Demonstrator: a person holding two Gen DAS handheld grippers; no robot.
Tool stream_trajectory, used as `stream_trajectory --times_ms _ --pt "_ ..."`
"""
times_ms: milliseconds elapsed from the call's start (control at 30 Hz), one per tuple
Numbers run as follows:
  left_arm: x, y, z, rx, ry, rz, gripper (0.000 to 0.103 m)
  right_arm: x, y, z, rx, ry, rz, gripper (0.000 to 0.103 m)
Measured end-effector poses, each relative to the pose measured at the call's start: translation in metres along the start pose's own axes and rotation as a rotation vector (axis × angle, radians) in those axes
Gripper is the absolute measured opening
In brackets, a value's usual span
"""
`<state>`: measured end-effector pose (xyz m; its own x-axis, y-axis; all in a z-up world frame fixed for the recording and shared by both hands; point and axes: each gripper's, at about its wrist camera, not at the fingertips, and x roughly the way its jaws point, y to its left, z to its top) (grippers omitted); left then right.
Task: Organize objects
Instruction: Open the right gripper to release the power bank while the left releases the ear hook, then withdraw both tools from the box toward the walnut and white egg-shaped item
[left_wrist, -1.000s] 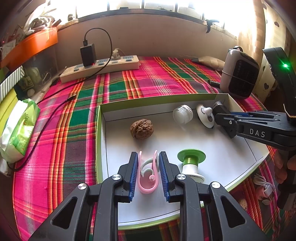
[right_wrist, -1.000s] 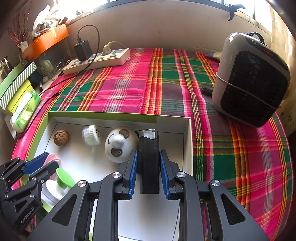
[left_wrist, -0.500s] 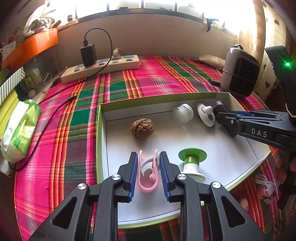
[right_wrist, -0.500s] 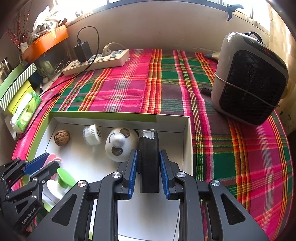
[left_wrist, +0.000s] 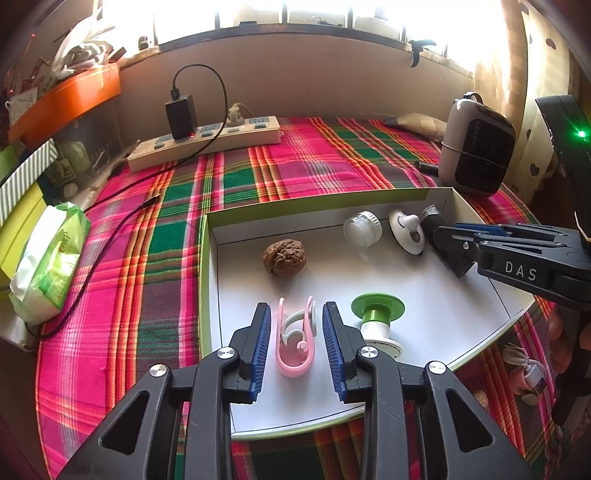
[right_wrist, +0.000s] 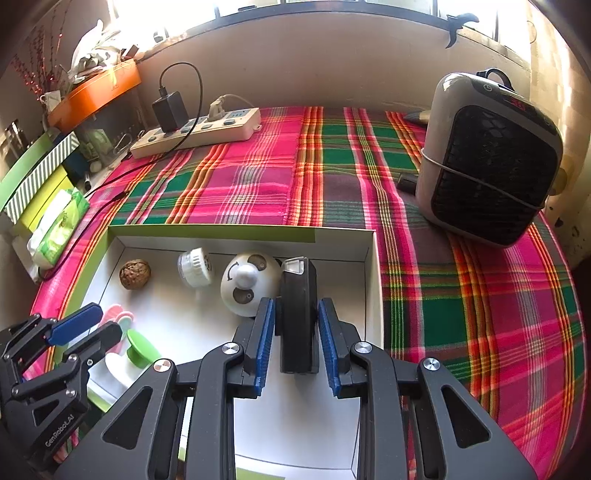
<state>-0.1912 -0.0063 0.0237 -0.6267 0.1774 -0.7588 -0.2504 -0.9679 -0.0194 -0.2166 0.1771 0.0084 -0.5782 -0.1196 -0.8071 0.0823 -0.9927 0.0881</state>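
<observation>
A white box with a green rim (left_wrist: 205, 280) lies on the plaid cloth. My left gripper (left_wrist: 295, 310) hovers low over the box floor. Its jaws are opening, and the pink and white clip (left_wrist: 295, 354) lies between them with a gap on each side. My right gripper (right_wrist: 295, 302) is shut on an upright black device (right_wrist: 298, 332) at the box's right end, next to its wall (right_wrist: 375, 295). Also in the box are a walnut (left_wrist: 284, 256), a white ribbed cap (left_wrist: 362, 230), a white round knob (right_wrist: 247, 284) and a green-topped stopper (left_wrist: 376, 314).
A grey fan heater (right_wrist: 487, 166) stands on the cloth to the right beyond the box. A power strip (left_wrist: 207, 144) with a black charger lies along the back wall, and its cable trails left. A green tissue pack (left_wrist: 48, 262) sits at the left edge.
The left jaws have spread apart and let go of the pink clip, which stays on the box floor. The right gripper and the black device have hardly moved.
</observation>
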Motion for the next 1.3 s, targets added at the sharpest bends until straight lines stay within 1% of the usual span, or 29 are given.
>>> stream_trajectory --times_ms 600,1000,1067,1100,1300 --pt "-0.022 -0.005 -0.005 0.000 -0.043 0.019 0.027 -0.023 0.005 -0.014 0.001 -0.049 0.005 0.026" --pt "-0.045 -0.011 -0.015 0.012 -0.085 0.059 0.027 -0.045 0.013 -0.029 -0.009 -0.096 0.004 0.026" --pt "-0.049 -0.012 -0.018 0.012 -0.088 0.057 0.027 -0.049 0.015 -0.033 -0.009 -0.102 0.009 0.032" --pt "-0.051 -0.013 -0.019 0.012 -0.090 0.056 0.027 -0.051 0.016 -0.035 -0.011 -0.107 0.011 0.037" --pt "-0.061 -0.017 -0.026 0.013 -0.104 0.060 0.028 -0.064 0.022 -0.044 -0.026 -0.130 0.010 0.037"
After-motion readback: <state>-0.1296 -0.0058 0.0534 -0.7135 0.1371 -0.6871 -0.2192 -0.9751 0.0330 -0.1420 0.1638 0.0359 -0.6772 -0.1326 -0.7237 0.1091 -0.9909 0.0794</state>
